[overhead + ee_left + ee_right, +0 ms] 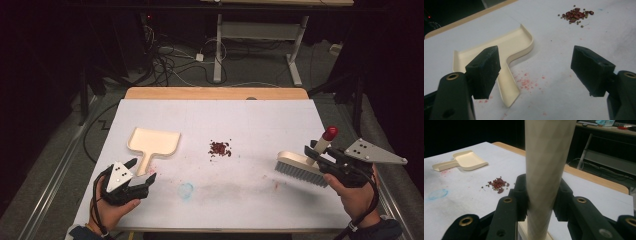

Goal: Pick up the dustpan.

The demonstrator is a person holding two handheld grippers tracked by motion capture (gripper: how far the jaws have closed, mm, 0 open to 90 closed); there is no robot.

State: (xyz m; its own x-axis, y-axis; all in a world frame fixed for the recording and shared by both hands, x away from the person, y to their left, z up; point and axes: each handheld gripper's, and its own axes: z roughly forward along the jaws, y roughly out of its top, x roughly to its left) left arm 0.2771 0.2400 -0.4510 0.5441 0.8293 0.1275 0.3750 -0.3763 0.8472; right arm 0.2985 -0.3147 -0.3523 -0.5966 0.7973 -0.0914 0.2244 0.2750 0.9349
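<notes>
White table (215, 200), clamped brush (305, 162) (dustpan (154, 141) free)

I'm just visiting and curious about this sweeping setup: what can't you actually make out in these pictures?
- Brush: in the right gripper view its bristles are cut off by the bottom edge, and the handle runs off the top.
- Dustpan: in the left gripper view a black jaw covers part of its handle.
- Pile of beans: too small in the high view to count or tell single pieces.
- Room beyond the table: too dark to read.
</notes>
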